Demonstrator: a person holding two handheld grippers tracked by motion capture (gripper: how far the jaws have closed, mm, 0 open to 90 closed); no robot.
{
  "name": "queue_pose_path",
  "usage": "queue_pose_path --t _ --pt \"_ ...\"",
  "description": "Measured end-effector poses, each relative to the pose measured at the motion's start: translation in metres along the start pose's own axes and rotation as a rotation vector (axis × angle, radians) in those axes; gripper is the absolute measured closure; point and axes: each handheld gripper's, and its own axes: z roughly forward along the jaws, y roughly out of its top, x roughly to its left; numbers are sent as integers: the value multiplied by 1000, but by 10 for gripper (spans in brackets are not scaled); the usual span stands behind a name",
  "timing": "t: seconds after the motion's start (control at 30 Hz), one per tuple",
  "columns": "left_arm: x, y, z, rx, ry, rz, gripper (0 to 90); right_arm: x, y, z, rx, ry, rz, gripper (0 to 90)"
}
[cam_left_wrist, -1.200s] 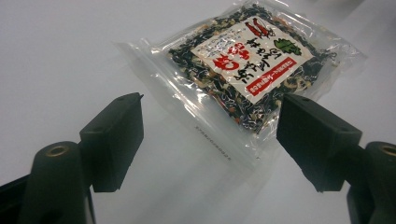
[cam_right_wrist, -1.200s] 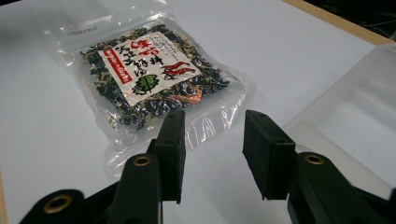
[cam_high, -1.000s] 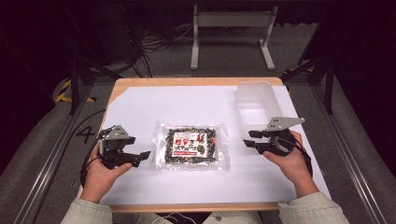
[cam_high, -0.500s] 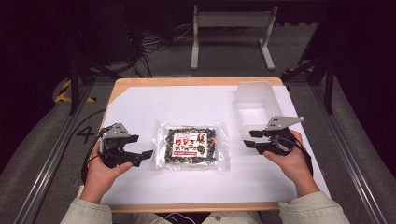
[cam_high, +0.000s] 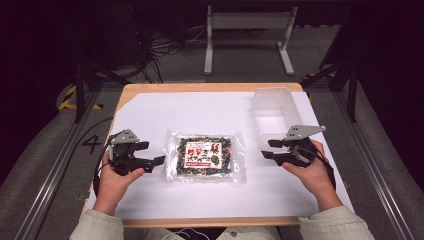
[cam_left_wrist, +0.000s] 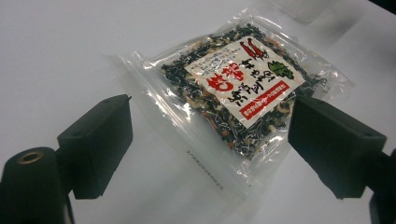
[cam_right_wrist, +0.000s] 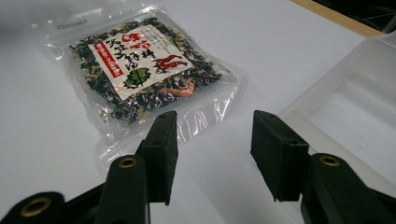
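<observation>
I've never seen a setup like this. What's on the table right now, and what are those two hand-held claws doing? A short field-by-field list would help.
Surface: wooden table covered with a white sheet
Middle item: clear packet of dried food, lying flat, label up
Far right item: empty translucent plastic tub
Left gripper: open, held by the person's left hand, beside the packet's left edge, holding nothing
Right gripper: open, held by the right hand, between packet and tub, holding nothing
Contact: neither gripper's fingers appear to touch the packet

- High view: fixed overhead, facing forward and down; whole white-covered wooden table (cam_high: 150, 107) in frame.
- Both gripper views: low, close, angled down at the clear packet of dark dried flakes (cam_high: 205, 156) (cam_left_wrist: 233, 93) (cam_right_wrist: 140, 70), the shared area.
</observation>
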Motion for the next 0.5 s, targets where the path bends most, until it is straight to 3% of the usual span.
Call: queue_pose_path --t 0.3,0.37,0.5 --pt "9 -11 15 -23 15 -31 146 0 0 3 3 1 2 490" --pt "10 -15 19 -28 11 -50 146 0 -1 3 3 0 3 486" --pt "12 -21 27 -22 -9 -50 170 0 -1 4 3 -2 4 479"
